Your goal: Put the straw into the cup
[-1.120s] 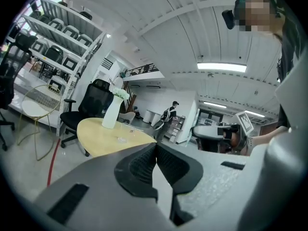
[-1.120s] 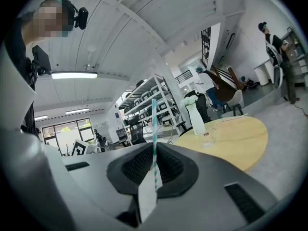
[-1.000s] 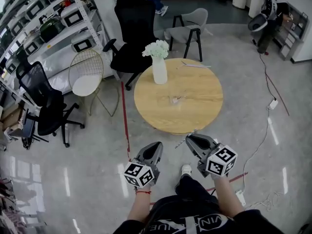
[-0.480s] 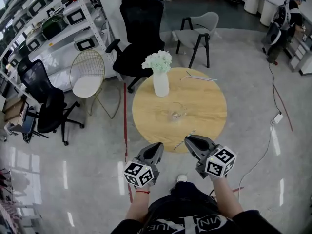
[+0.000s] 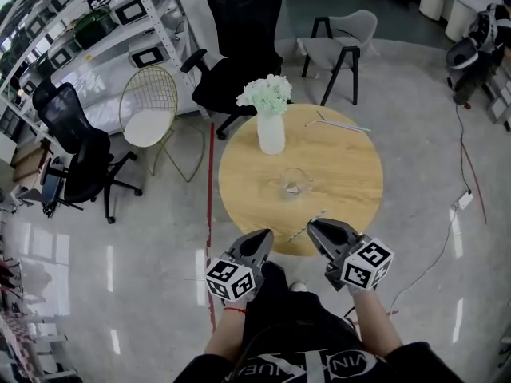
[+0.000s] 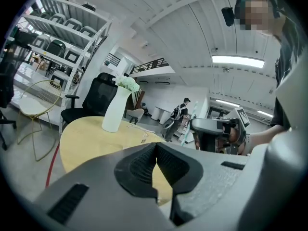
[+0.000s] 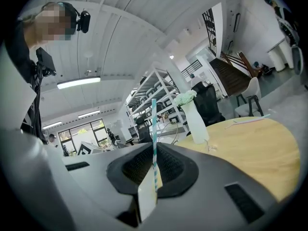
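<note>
A clear glass cup stands near the middle of the round wooden table. My right gripper hovers at the table's near edge, shut on a teal-and-white striped straw. In the right gripper view that straw stands upright between the jaws of the right gripper, with a paper strip hanging below; the cup is small and far ahead. My left gripper is shut and empty, just short of the table edge, its closed tips pointing over the tabletop.
A white vase of pale flowers stands behind the cup. Spare straws lie at the table's far edge. Black office chairs, a grey chair, a gold wire chair and shelving ring the table. Cables cross the floor at right.
The view has closed in on the table, so its near edge now lies right at both grippers. The right gripper still holds the straw; the left stays shut.
</note>
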A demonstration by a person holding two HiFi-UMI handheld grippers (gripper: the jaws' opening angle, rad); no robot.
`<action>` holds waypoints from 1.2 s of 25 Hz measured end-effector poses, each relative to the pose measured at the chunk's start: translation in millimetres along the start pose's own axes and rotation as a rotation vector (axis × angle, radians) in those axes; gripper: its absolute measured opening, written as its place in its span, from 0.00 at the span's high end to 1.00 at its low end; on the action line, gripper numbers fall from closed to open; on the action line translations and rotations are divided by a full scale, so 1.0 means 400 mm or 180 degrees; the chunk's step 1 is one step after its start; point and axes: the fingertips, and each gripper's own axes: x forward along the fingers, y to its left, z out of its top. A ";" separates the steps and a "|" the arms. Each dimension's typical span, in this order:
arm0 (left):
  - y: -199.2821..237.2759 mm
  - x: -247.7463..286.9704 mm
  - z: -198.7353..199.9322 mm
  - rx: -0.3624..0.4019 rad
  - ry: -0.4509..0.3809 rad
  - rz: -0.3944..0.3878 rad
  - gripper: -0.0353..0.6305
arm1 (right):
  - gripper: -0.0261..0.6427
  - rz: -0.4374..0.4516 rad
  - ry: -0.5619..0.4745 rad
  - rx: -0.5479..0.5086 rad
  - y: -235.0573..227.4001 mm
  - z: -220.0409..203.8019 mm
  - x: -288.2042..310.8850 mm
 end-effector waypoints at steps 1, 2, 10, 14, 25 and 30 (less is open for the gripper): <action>0.009 0.007 0.005 -0.0002 -0.0004 -0.0003 0.94 | 0.93 -0.0001 -0.0014 0.0002 -0.007 0.006 0.007; 0.019 0.015 0.008 -0.0008 -0.0003 -0.0010 0.94 | 0.93 -0.0003 -0.0026 0.0004 -0.013 0.014 0.013; 0.083 0.142 0.057 0.0050 0.0089 -0.0221 0.94 | 0.93 -0.0121 -0.0112 0.0059 -0.107 0.085 0.074; 0.135 0.193 0.114 0.0087 0.0074 -0.0283 0.94 | 0.93 -0.0106 -0.0168 0.0077 -0.141 0.129 0.132; 0.259 0.274 0.150 0.0039 0.0197 -0.0275 0.94 | 0.93 -0.0266 -0.0395 0.0261 -0.271 0.196 0.206; 0.278 0.304 0.144 0.0028 0.0281 -0.0333 0.94 | 0.93 -0.0375 -0.0300 0.0250 -0.308 0.171 0.223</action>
